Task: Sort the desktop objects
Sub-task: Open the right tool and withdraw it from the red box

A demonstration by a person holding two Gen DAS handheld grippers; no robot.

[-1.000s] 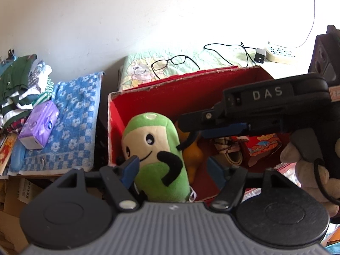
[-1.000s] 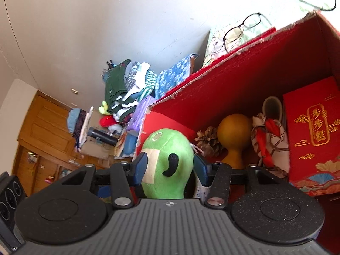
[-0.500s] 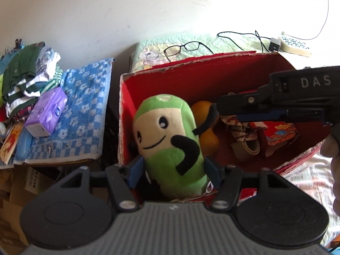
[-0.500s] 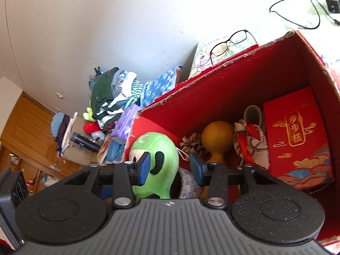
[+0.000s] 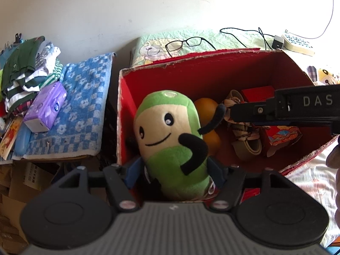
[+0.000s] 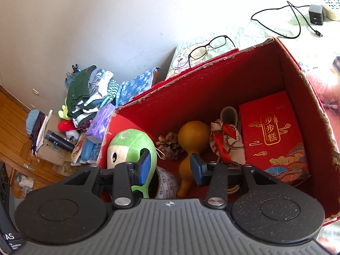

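Green plush [image 5: 170,140]: in red box [image 5: 212,72], left end, upright, long axis near vertical, face towards left gripper [image 5: 173,171], whose fingers straddle its base, grip uncertain. Right gripper [image 6: 169,167]: fingers apart, empty, above gourd [image 6: 191,140]

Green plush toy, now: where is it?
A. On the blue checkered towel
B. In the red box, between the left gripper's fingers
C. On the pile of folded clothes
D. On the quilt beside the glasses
B: the green plush toy stands inside the red box, with the left gripper closed on its lower body.
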